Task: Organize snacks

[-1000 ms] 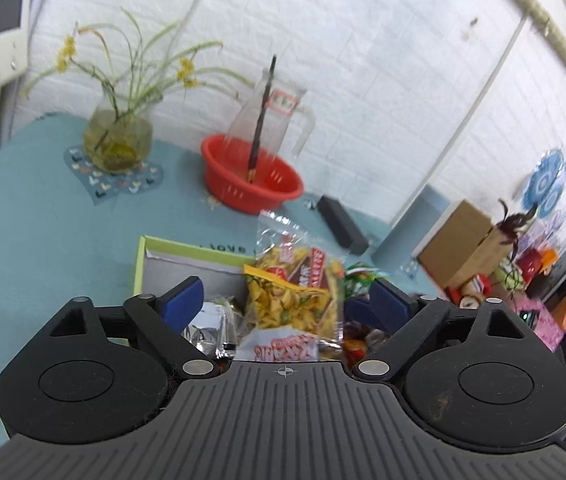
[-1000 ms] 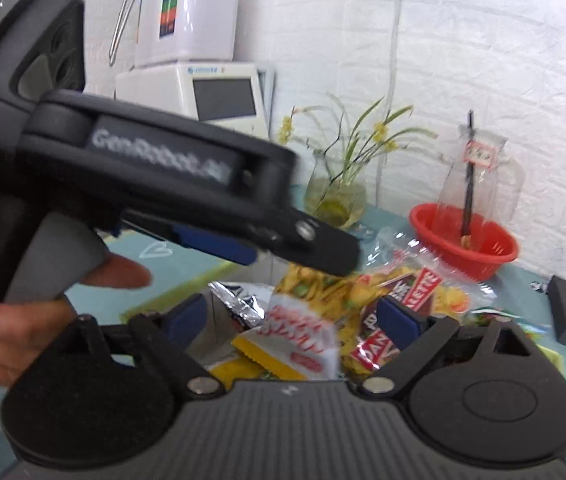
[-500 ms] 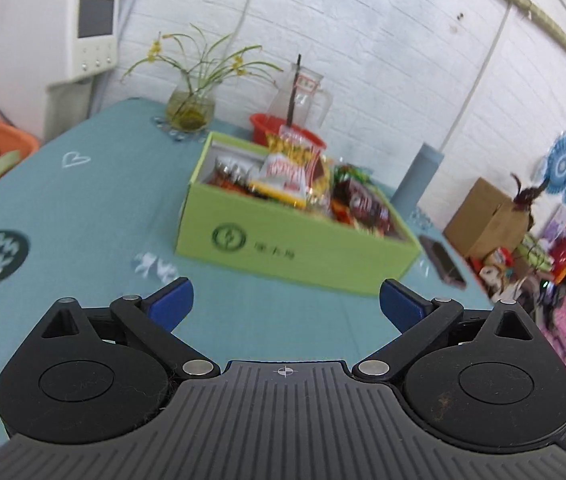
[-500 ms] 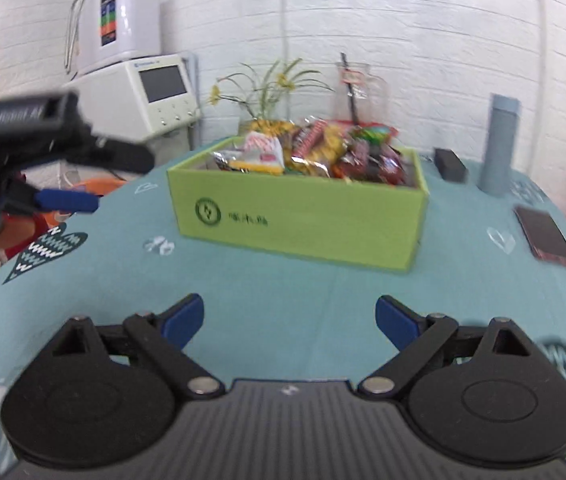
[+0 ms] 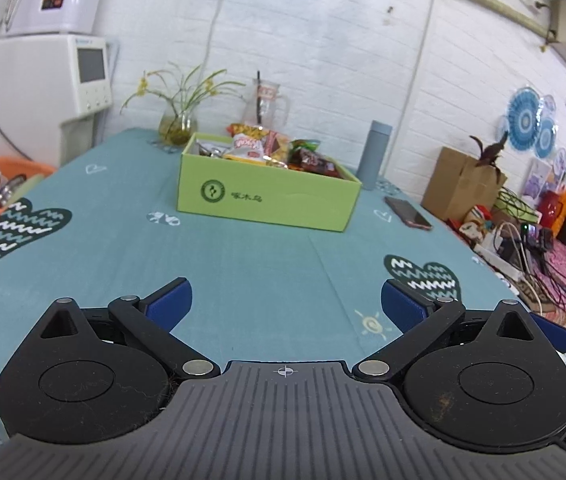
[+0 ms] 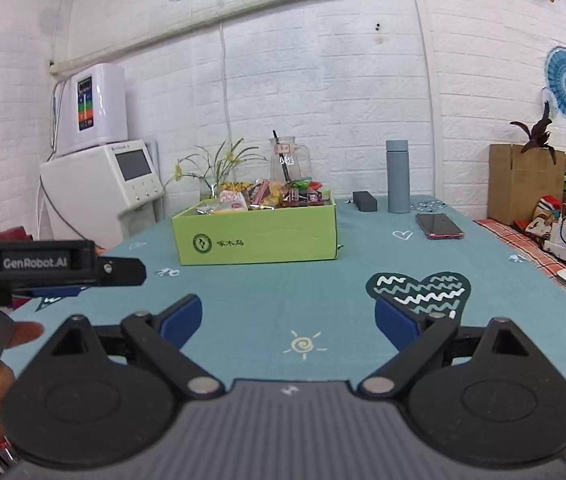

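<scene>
While the snacks point(image 5: 267, 150) sit heaped in the green box point(image 5: 267, 200) at the far middle of the table point(image 5: 243, 272), the left wrist view shows the left claw point(image 5: 286, 304) spread wide, empty, well short of the box. Bare cloth lies between; a phone point(image 5: 408, 212) and flask point(image 5: 373, 154) stand right of the box. Right wrist view: right claw point(image 6: 288, 318) apart, nothing between its fingers, box point(image 6: 257, 234) far ahead. Judgement: packing looks done; withdraw level, minding the left claw point(image 6: 59, 286) alongside and the table's right edge.
</scene>
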